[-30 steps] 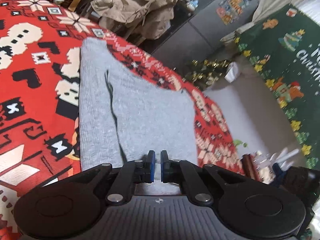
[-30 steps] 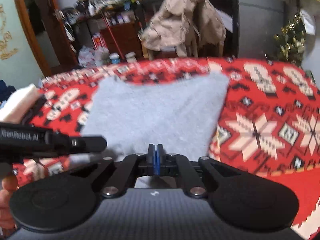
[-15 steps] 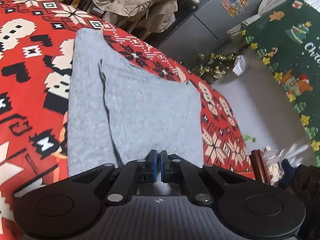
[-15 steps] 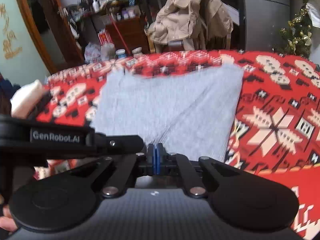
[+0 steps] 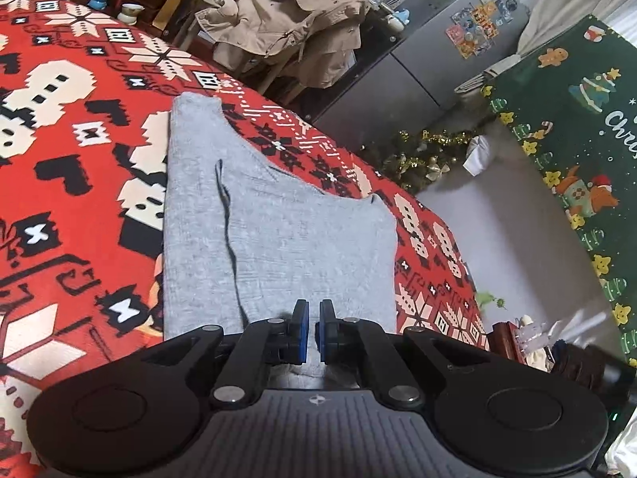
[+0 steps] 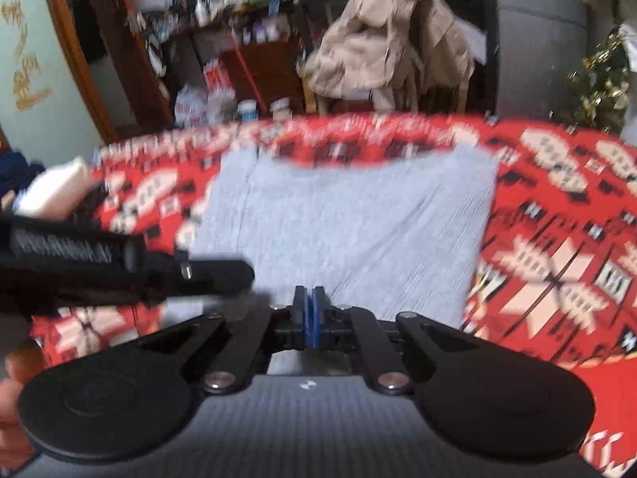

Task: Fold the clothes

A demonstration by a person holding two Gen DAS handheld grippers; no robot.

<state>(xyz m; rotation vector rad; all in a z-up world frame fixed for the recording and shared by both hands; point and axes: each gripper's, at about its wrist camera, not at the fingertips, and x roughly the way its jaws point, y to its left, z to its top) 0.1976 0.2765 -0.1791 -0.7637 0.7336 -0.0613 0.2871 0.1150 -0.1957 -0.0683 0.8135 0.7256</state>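
— Sweater first: that grey knit sweater [image 5: 278,235] lies spread on the red patterned blanket [image 5: 71,151], partly folded, one sleeve laid back along the body with a dark crease beside it.

— And the blanket covers the whole surface?

— As far as I can see, yes. Behind its far edge a beige coat [image 5: 286,20] is heaped over a chair, and off to the side hangs a green Christmas cloth [image 5: 577,127], with a small tinsel tree [image 5: 422,155] on the floor.

— What about the grippers?

— Both sit at the near hem. The left gripper [image 5: 310,326] has its blue pads drawn almost together, with grey knit showing in the slit between them; whether it truly pinches the cloth I cannot tell. The right gripper [image 6: 309,318] is clenched, pads pressed flat together just over the sweater's [image 6: 350,223] edge; a grip on the fabric isn't clear there either.

— Close to each other?

— Near. From the right one's view, the left gripper's [image 6: 217,275] black body reaches in from the side, over the hem.
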